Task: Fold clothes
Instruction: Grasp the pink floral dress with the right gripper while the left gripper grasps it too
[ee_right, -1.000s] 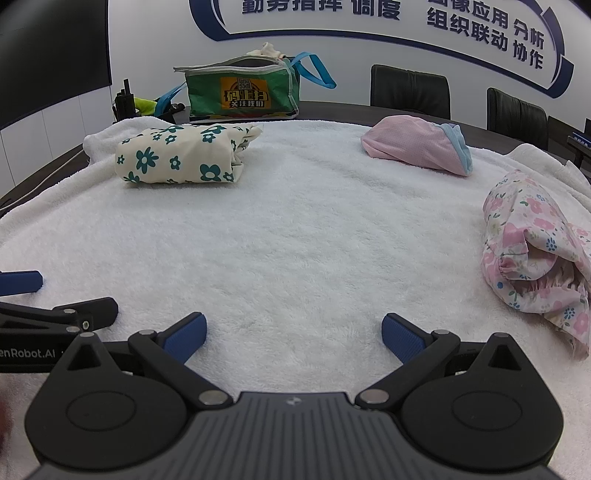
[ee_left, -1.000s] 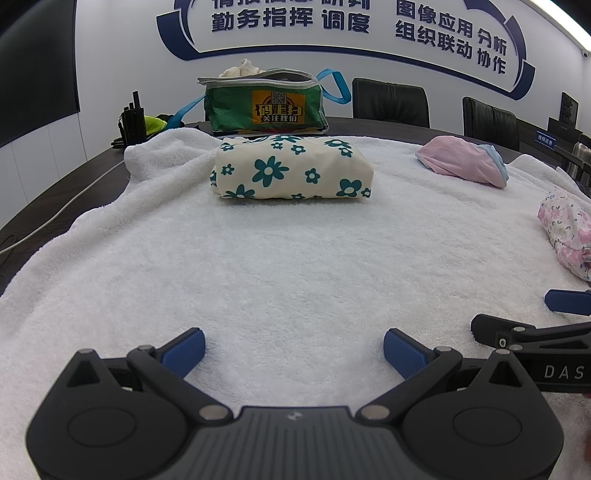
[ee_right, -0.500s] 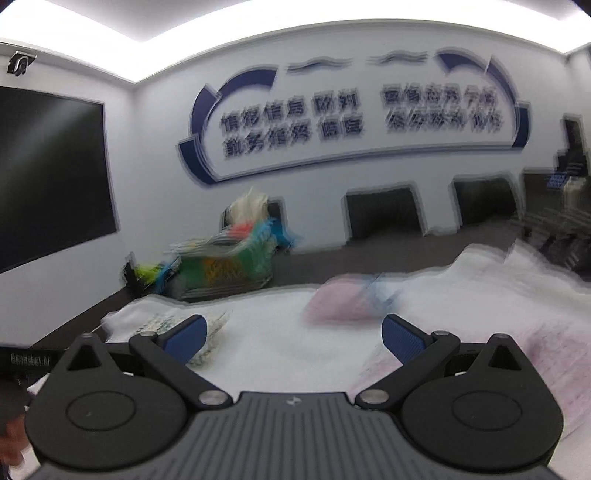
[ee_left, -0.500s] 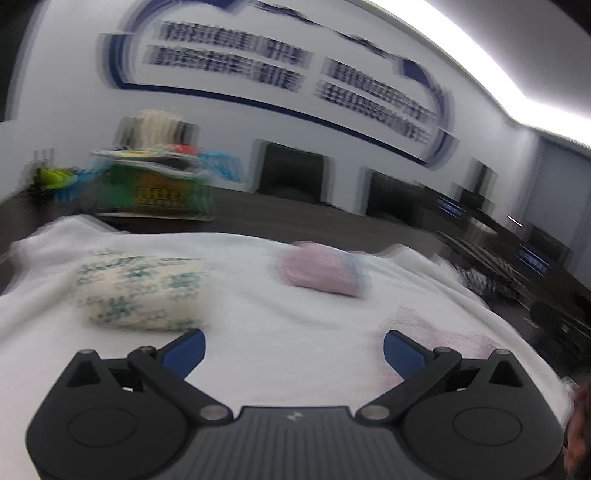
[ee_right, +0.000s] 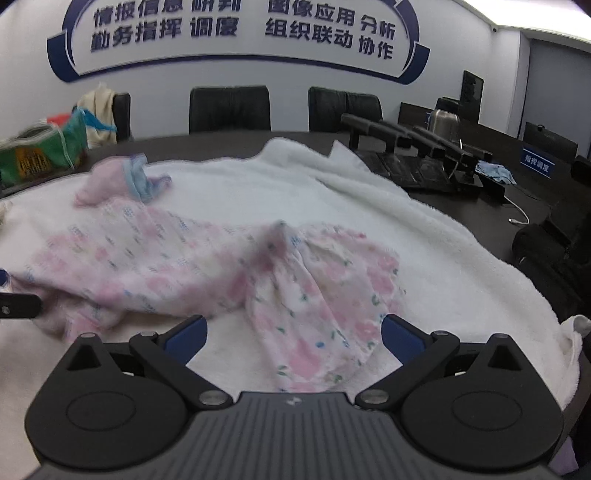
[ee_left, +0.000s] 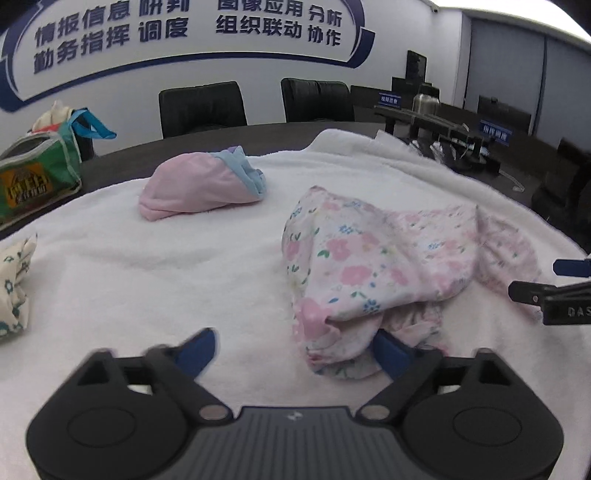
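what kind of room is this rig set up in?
Most likely an office meeting or command room. A long dark conference table is ringed by black office chairs, large blue lettering spans the wall, and blue desk nameplates stand on it. A white towel serves as the folding surface.

We see open white towel (ee_left: 155,280) ahead of the left gripper (ee_left: 291,350), clear up to the pink folded garment (ee_left: 195,188). The crumpled floral garment (ee_left: 373,266) touches its right finger and lies between the fingers of the right gripper (ee_right: 291,334). Far right, black stands (ee_right: 413,147) crowd the tabletop (ee_right: 491,195).
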